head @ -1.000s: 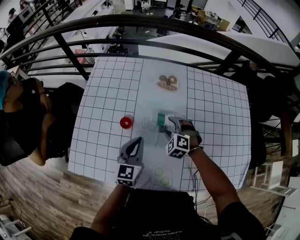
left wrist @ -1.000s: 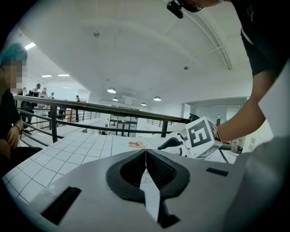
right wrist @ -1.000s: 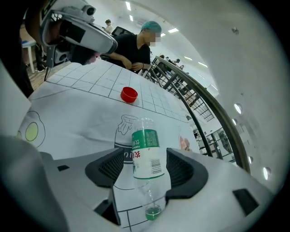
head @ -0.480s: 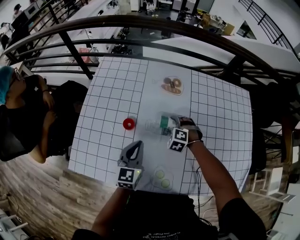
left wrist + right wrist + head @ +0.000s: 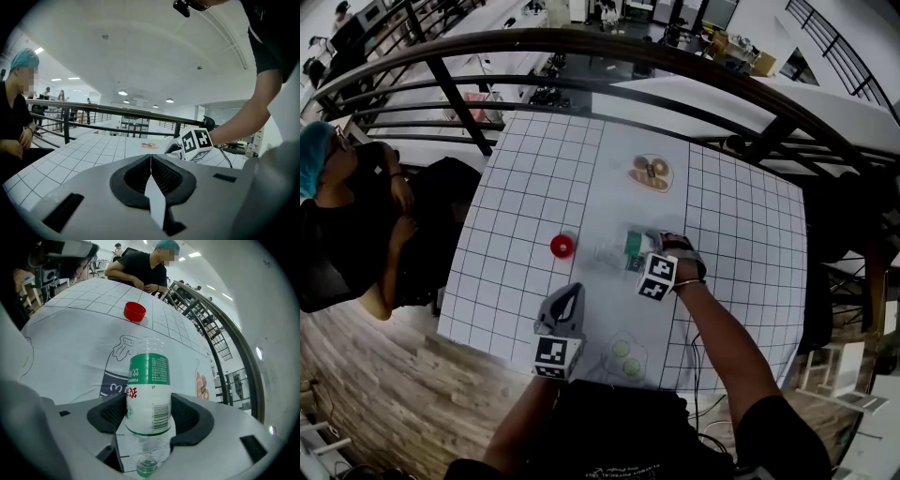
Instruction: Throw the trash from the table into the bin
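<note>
Here, nearest the camera, the left tool [image 5: 150, 157] is held low over the near part of the worktop [image 5: 516, 187]. Its grey jaws are pressed together with nothing between their ribbed black pads, and the hand behind it is hidden by the tool's body. Just beside it lies a pale patch with two green rounds [image 5: 623, 354]; it is too small to tell whether it is print or a real thing. A little farther on, the right tool [image 5: 149, 400] points steeply down, its jaws spread wide around the bottle [image 5: 149, 380], which lies on its side on the worktop. The pads stand just beside the bottle's flanks, and no squeeze on the thin wall shows. The bottle is clear, ribbed plastic with a green and white label. In the right gripper view its near end is cut off by the picture's edge, and from the head view the tool covers part of it. Beyond it and well apart sits a small red round lid [image 5: 135, 311]. Farther still is a flat oval patch with brown rings [image 5: 650, 172]. The worktop is white with a black grid and a plain middle strip. A seated person [image 5: 347, 225] in black is at its left side, the floor [image 5: 375, 394] is wooden, and a dark metal railing [image 5: 609, 42] curves behind.
</note>
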Available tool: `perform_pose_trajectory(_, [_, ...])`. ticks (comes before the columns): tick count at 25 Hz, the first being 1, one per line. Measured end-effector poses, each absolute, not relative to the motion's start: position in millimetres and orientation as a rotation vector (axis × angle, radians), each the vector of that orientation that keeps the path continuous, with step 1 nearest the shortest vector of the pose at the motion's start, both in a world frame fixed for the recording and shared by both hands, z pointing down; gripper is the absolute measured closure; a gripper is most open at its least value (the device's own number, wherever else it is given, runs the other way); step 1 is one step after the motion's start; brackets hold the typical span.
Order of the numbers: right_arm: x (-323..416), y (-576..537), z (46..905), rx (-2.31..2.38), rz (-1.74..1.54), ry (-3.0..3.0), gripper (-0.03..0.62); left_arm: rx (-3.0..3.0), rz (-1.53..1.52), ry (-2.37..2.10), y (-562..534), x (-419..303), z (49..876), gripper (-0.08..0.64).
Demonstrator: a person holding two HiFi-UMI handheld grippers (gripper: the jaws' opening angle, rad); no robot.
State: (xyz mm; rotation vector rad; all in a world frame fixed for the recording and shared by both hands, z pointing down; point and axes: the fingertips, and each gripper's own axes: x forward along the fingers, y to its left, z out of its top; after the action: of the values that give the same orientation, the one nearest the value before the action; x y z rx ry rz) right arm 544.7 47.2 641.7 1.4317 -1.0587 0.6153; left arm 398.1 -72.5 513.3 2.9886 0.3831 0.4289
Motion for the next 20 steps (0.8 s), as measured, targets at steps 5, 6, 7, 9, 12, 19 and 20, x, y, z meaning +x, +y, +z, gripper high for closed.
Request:
perform_pose_trajectory(5, [535.7, 50.0, 638.0, 1.413, 0.555, -1.051, 0.285, 2.994, 0.423, 0.391, -67.4, 394.8, 508.3, 0.537])
perform_pose_trajectory(6, [533.5, 50.5, 635.1, 1.429, 0.543, -1.051, 0.285, 2.995, 0.417, 0.391, -66.9, 393.8, 506.5, 0.537])
perform_pose_trajectory(7, [531.3, 51.0, 630.8, 1.450, 0.529, -1.050, 0.285, 2.994, 0.412, 0.387, -66.7, 392.3, 503.6, 0.537])
perform_pose_trajectory(9, [524.8, 54.1, 618.3, 1.491, 0.502, -1.043, 0.285, 2.993, 0.400, 0.383, -64.9, 387.6, 493.4, 0.537])
perform_pose_trajectory(12, [515.0, 58.0, 600.7, 1.550, 0.474, -1.037, 0.285, 2.992, 0.388, 0.396, -60.3, 384.0, 486.7, 0.537])
perform_pose_trajectory(19, [493.4, 59.5, 572.1, 1.709, 0.420, -1.025, 0.285, 2.986, 0.373, 0.436, -53.0, 381.6, 485.8, 0.537])
perform_pose_trajectory(20, [489.3, 59.4, 564.7, 1.741, 0.409, -1.023, 0.285, 2.984, 0.371, 0.440, -52.0, 380.1, 484.7, 0.537])
